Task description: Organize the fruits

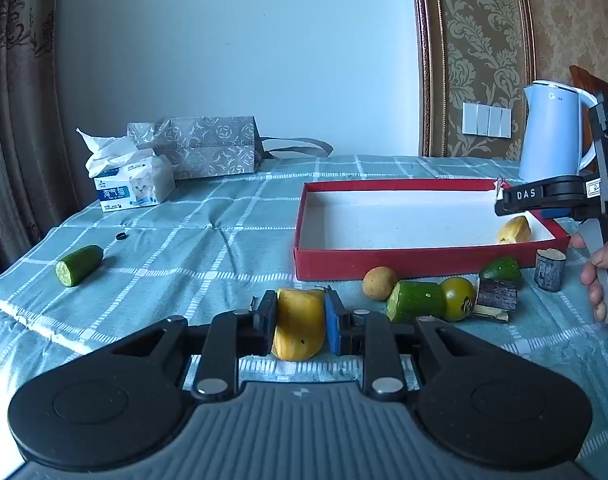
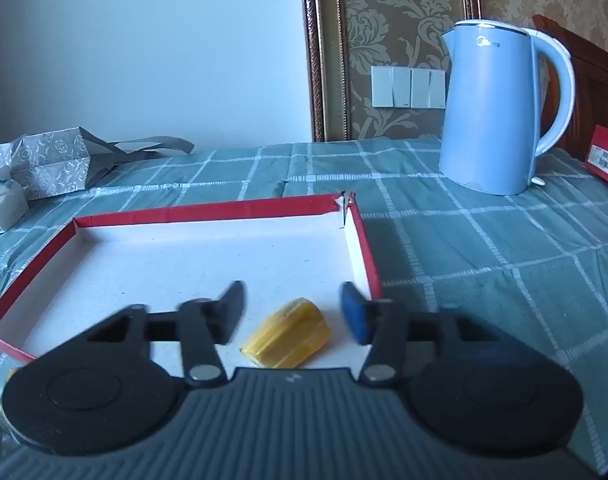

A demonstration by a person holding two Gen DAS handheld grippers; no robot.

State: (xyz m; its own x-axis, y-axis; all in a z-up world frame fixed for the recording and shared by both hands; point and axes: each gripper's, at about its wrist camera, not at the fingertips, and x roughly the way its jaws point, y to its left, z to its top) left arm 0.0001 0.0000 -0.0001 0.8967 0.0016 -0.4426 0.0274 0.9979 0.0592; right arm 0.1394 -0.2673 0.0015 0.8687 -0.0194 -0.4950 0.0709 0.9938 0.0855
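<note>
Your left gripper clenches a yellow fruit piece; your right gripper hangs released over the red box.

Left wrist view: the gripped piece stands long axis upright, its lower end hidden behind the gripper body, above the checked green cloth; at 2 o'clock a second yellow piece lies in the box, partly hidden by the other gripper. Right wrist view: that piece runs from 7 to 1 o'clock between the blurred fingers, untouched; a blue kettle stands at 1 o'clock against patterned wallpaper.
</note>
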